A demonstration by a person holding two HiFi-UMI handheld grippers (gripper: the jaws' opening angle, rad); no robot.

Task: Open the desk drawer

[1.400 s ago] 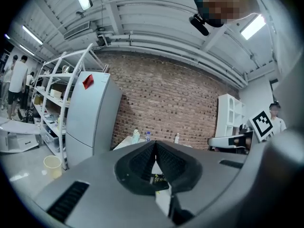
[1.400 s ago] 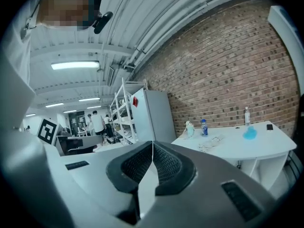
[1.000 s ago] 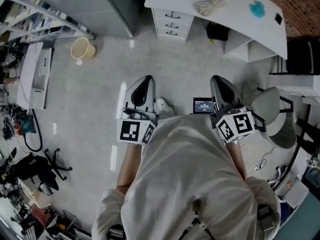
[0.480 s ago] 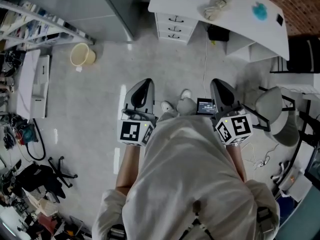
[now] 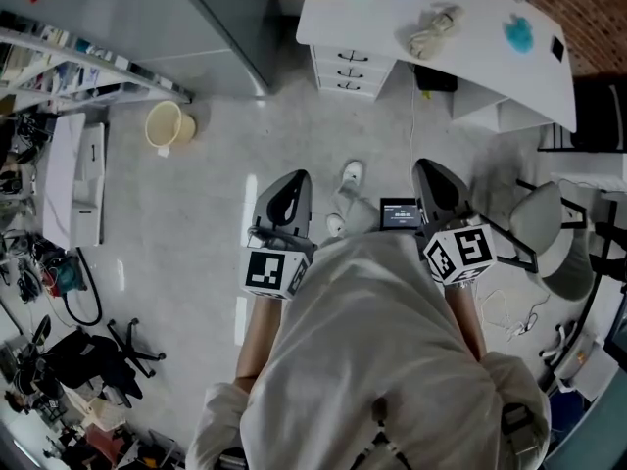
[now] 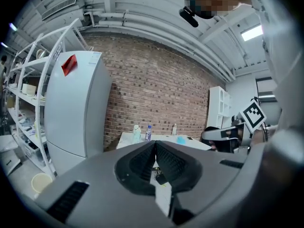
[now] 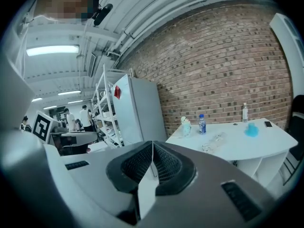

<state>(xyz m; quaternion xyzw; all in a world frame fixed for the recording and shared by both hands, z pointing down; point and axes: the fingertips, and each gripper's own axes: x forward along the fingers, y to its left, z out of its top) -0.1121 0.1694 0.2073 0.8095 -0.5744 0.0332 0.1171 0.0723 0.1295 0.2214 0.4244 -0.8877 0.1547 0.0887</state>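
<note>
The white desk point(image 5: 480, 52) stands at the top right of the head view, some way ahead of me. Its drawer unit point(image 5: 350, 70) with three black-handled drawers sits under the desk's left end, all drawers pushed in. My left gripper point(image 5: 296, 178) and right gripper point(image 5: 425, 166) are held side by side in front of the person's chest, both pointing at the desk and far from it. In the left gripper view the left gripper point(image 6: 155, 144) has its jaws together with nothing in them. The right gripper point(image 7: 151, 144) is likewise shut and empty, with the desk point(image 7: 237, 141) ahead at its right.
A cream bucket point(image 5: 167, 123) stands on the floor left of the path. A large grey fridge point(image 5: 147, 18) and metal shelves point(image 5: 59, 57) fill the upper left. A grey chair point(image 5: 544, 225) stands at right. Bottles point(image 7: 202, 123), a cloth bundle point(image 5: 434, 29) and a blue item point(image 5: 519, 34) lie on the desk.
The person has stepped towards the desk, one shoe now ahead. Both grippers went forward with the body, still shut. Desk and bucket sit lower in the head view.
</note>
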